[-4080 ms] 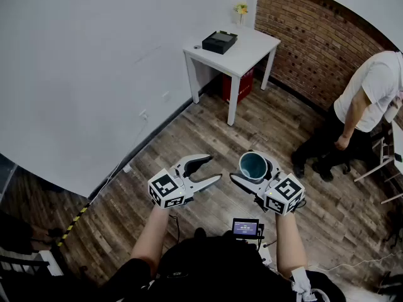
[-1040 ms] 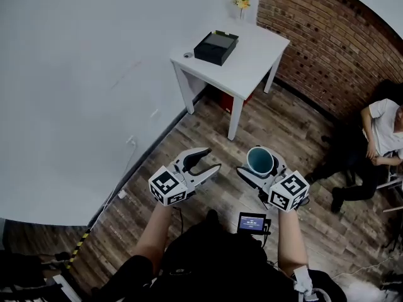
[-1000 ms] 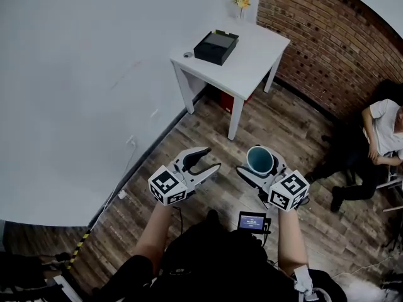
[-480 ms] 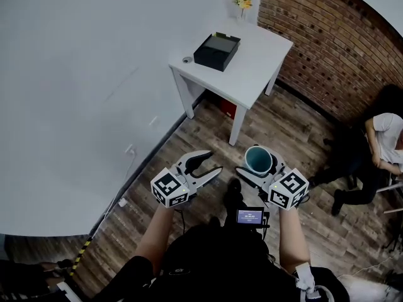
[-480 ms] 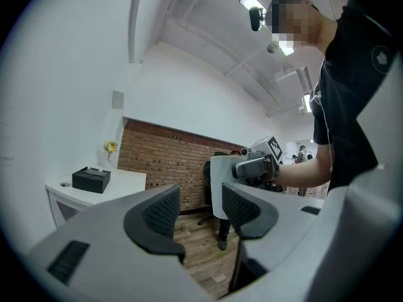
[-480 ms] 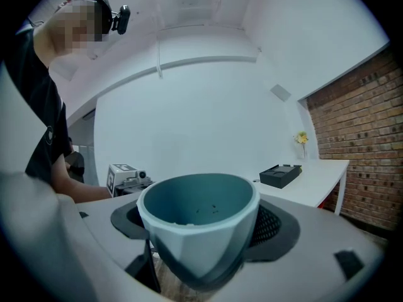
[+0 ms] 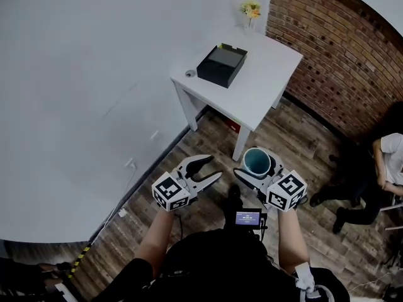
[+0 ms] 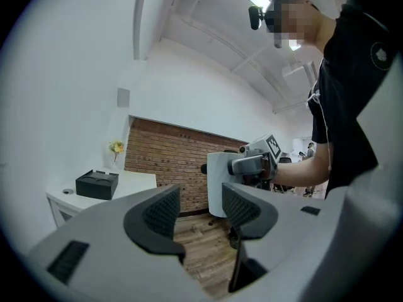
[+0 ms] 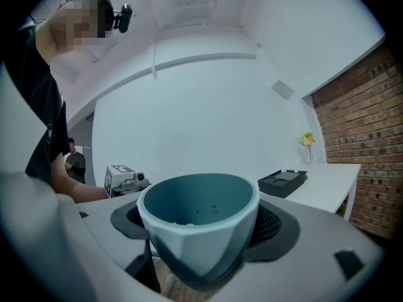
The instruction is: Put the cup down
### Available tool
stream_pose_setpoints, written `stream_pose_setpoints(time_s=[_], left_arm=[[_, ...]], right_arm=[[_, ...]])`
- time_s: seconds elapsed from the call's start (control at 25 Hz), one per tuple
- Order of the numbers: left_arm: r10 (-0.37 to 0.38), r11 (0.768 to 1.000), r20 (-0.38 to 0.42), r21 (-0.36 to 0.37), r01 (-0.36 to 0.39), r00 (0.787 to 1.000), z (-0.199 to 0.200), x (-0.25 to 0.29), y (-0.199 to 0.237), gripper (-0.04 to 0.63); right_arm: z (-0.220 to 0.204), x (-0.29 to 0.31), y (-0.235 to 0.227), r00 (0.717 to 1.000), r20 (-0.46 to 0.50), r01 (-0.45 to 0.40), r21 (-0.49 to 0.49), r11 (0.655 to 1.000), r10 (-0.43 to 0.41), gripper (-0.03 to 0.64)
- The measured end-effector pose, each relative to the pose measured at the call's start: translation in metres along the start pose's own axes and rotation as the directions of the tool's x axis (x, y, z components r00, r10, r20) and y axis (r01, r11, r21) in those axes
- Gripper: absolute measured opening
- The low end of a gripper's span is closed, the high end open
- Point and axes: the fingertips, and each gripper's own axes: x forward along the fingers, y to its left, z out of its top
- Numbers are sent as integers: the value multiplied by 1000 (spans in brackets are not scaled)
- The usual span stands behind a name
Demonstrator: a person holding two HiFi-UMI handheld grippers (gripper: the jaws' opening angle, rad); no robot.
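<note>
A pale cup with a teal inside [image 7: 257, 162] [image 9: 198, 222] is held upright in the air above the wooden floor, with my right gripper [image 7: 255, 167] [image 9: 200, 222] shut on it, one pad on each side. To its left, my left gripper [image 7: 203, 170] [image 8: 200, 209] stands open with nothing between its fingers; past its jaws the left gripper view shows the cup [image 8: 220, 184] in the other gripper. A white table [image 7: 264, 87] [image 9: 327, 187] [image 8: 135, 184] stands ahead by the wall, beyond both grippers.
On the table lie a black box [image 7: 221, 65], a small round thing [image 7: 191, 73] and a vase of yellow flowers [image 7: 250, 11]. A brick wall [image 7: 340, 49] runs on the right, a white wall [image 7: 88, 87] on the left. A seated person [image 7: 378, 175] is at the right edge.
The table has come nearer and shows larger as the view moved forward. Both grippers stay in front of me, the right one still holding the cup, the left one still open.
</note>
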Motion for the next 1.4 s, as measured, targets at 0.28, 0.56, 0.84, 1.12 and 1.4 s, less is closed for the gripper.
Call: stream_pose_setpoints(time_s=[0.28,0.56,0.84,1.12,1.4], left_arm=[[64,998,10,-8,-64,998,18,42,76,216],[76,997,18,-7,-76,997,39,92,132,216],[87,996,23,-9,-87,996,54,134,175,216],[95,995,13,-18,-95,995,55,160,204,216],[113,993,9,-20,-113,994,59,167,220,216]], right_arm=[[25,41,-72,999,1,-45,-1,999,45,408],[52,70,-139,997,-1,-80,-28,996,80,408],[67,93,-189,993,-15,-113,-31,993,113,408],[72,106,-223,993,-19,-119,-18,993,118,408],[73,117,-240,991,-23,-129,-2,992,129,408]])
